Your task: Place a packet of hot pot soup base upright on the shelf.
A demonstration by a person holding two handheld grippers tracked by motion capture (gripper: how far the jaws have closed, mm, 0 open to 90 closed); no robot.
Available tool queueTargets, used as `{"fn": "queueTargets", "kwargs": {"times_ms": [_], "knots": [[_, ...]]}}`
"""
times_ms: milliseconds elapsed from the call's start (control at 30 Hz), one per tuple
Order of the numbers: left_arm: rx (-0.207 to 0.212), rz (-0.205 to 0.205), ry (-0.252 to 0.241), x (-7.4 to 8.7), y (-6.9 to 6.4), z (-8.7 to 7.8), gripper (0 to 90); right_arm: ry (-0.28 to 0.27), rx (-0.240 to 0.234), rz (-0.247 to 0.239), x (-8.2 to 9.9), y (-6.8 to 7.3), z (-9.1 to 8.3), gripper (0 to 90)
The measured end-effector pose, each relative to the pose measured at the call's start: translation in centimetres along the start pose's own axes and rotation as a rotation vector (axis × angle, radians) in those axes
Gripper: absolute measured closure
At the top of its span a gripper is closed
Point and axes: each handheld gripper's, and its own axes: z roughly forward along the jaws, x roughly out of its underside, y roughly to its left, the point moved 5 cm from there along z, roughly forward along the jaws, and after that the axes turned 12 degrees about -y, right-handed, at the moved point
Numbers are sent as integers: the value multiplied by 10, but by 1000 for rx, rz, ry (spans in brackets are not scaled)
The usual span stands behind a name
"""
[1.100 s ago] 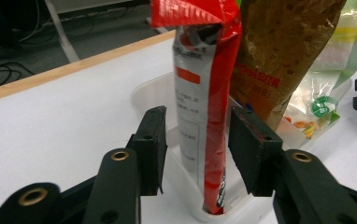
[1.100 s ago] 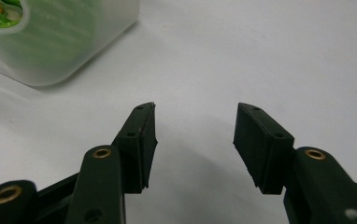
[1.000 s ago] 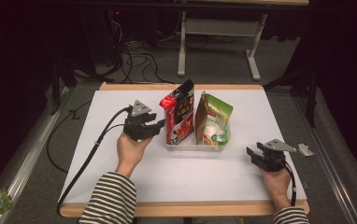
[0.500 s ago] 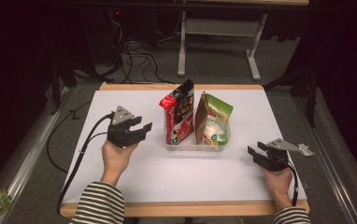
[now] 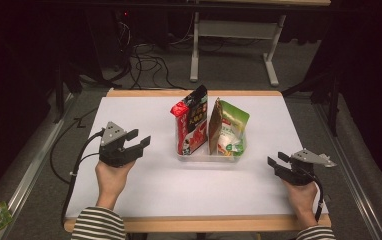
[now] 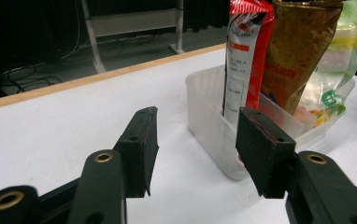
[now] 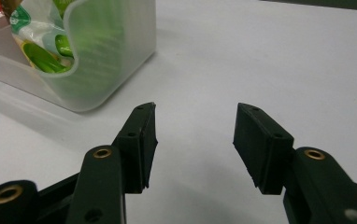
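Both of your grippers rest on the white counter with nothing between the fingers. The left gripper, whose fingers have just been opening, lies well to the left of the clear plastic rectangular bin; the right gripper, fingers spread, lies to the bin's right, apart from it. The bin stands at the counter's middle and holds two upright pouches: one red-and-black snack pouch on its left side and one green-and-white pouch with a brown side on its right. The packing looks finished, so back both hands straight away from the bin, fingers held wide, so no tip clips its wall. Count: one bin, two pouches, two grippers.
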Motion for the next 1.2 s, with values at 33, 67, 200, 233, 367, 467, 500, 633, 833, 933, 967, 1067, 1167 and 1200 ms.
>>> {"fn": "queueTargets", "kwargs": {"times_ms": [33, 67, 200, 233, 367, 467, 500, 633, 833, 933, 967, 1067, 1167, 1200], "knots": [[-1, -2, 0, 2, 0, -2, 488, -4, -2, -2, 0, 0, -1, 497], [-2, -6, -1, 4, 0, -3, 487, -6, -2, 3, -1, 0, -2, 497], [-10, -14, -2, 10, 1, -8, 482, -13, -5, 7, -1, 1, -5, 496], [-10, -19, -2, 13, 1, -9, 482, -15, -5, 10, -2, 1, -7, 496], [-17, -36, 3, 24, 2, -15, 478, -24, -14, 15, -1, 2, -11, 495], [-26, -45, 6, 30, 4, -18, 477, -27, -16, 20, -1, 2, -14, 494], [-26, -45, 6, 30, 4, -18, 476, -30, -17, 22, -1, 3, -14, 494], [-39, -64, 8, 41, 5, -22, 475, -34, -22, 20, 0, 4, -18, 494], [-57, -75, 20, 53, 5, -25, 473, -46, -31, 21, 0, 6, -21, 494], [-64, -83, 27, 60, 5, -26, 472, -47, -32, 26, 2, 7, -23, 495], [-67, -85, 31, 62, 5, -26, 470, -48, -31, 33, 2, 7, -23, 495], [-73, -95, 37, 67, 6, -26, 461, -50, -34, 31, 3, 7, -24, 495], [-77, -121, 42, 76, 6, -25, 457, -51, -34, 45, 5, 7, -25, 496], [-82, -128, 46, 80, 6, -24, 456, -52, -31, 49, 6, 7, -26, 496]]}}
